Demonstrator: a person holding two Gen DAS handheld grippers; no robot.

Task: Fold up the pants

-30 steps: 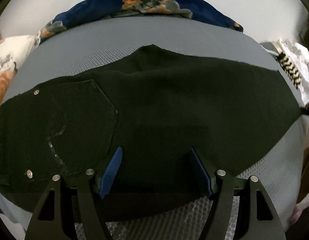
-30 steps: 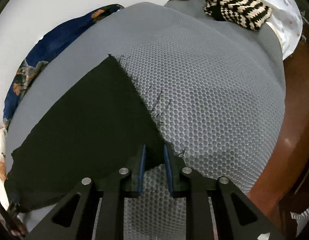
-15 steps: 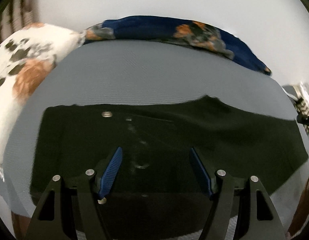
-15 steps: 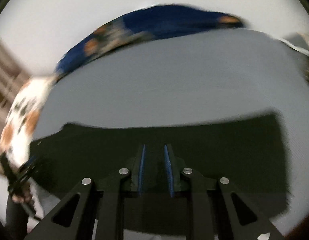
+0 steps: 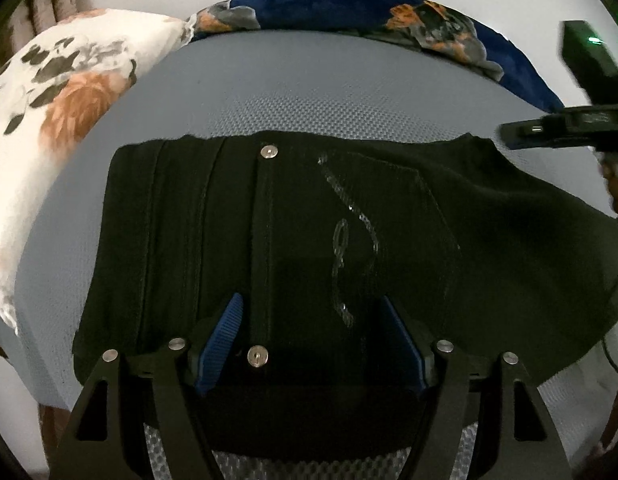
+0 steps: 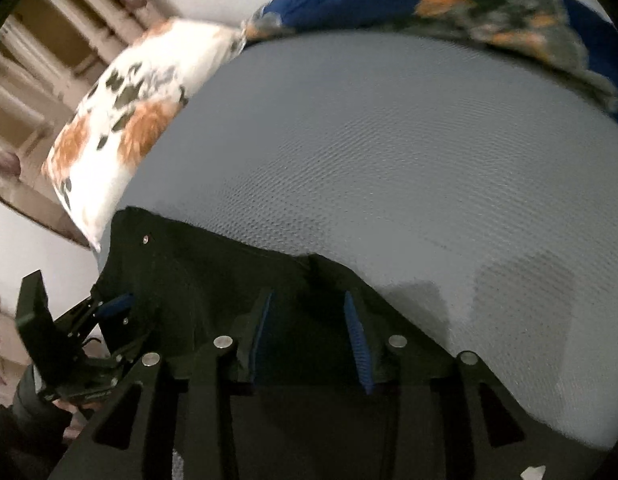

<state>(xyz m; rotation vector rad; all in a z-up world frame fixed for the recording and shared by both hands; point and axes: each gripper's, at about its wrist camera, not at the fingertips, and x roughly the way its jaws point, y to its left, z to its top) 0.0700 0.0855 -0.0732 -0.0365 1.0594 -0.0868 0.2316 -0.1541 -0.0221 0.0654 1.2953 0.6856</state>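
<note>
The black pants (image 5: 349, 240) lie folded on the grey mattress (image 5: 329, 92), waistband rivets and a stitched back pocket facing up. My left gripper (image 5: 313, 332) hangs open just over the waistband end, one rivet showing between its blue pads. In the right wrist view the pants (image 6: 197, 280) fill the lower left. My right gripper (image 6: 309, 336) is over their edge; its jaws are opening, with black cloth lying between and under the pads, which are not pinching it. The right gripper (image 5: 549, 132) is at the pants' far right corner, the left gripper (image 6: 109, 312) at the lower left.
A white floral pillow (image 5: 57, 112) lies at the left end of the bed. A dark blue floral blanket (image 5: 369, 12) is bunched along the far edge against the wall. Bare grey mattress (image 6: 389, 160) stretches beyond the pants. A person's hand (image 6: 41, 404) holds the left gripper.
My right gripper swept across the bed carrying the pant leg end over toward the waistband, and its jaws have parted. The left gripper shifted along to the waistband and stayed open.
</note>
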